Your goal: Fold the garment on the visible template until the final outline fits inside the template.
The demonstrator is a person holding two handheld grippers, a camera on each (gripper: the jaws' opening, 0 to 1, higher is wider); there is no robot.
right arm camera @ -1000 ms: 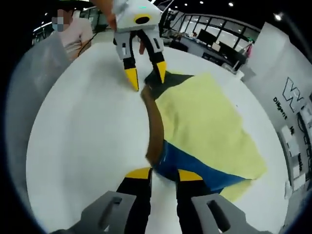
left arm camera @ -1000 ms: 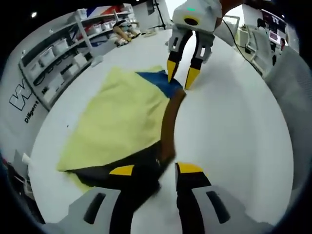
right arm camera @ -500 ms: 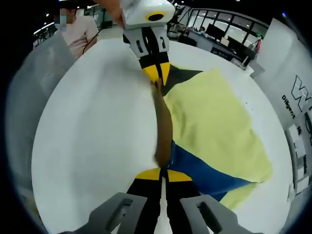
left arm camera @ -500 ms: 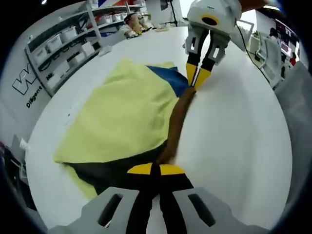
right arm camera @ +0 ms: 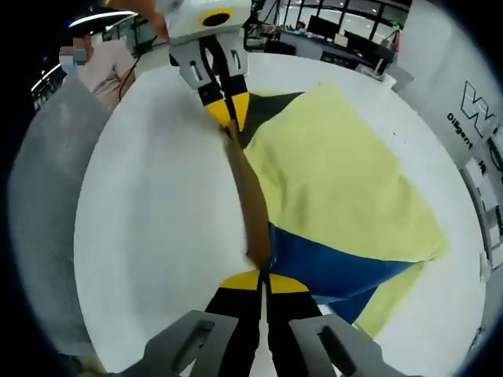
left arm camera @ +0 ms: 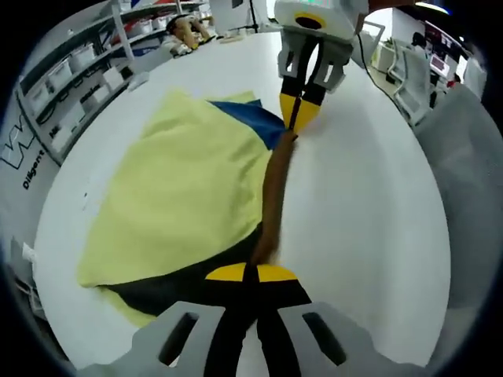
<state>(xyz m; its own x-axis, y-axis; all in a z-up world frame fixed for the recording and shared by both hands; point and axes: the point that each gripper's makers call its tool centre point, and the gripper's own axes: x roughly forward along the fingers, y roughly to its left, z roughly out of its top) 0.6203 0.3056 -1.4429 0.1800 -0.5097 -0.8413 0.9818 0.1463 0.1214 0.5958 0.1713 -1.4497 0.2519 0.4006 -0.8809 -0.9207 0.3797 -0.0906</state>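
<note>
Both jaws had just closed | left gripper [left arm camera: 251, 272] and right gripper [right arm camera: 264, 281] each clamped an end of the garment [left arm camera: 181, 188]'s brown hem [left arm camera: 275, 196] on the white table [left arm camera: 369, 204] | ready to lift and fold.

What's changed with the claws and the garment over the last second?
Both claws were open a second ago; the left claw and the right claw have since shut on the garment, one at each end of its brown edge. That edge now runs taut between them. The garment stays spread on the white table, yellow side up.
</note>
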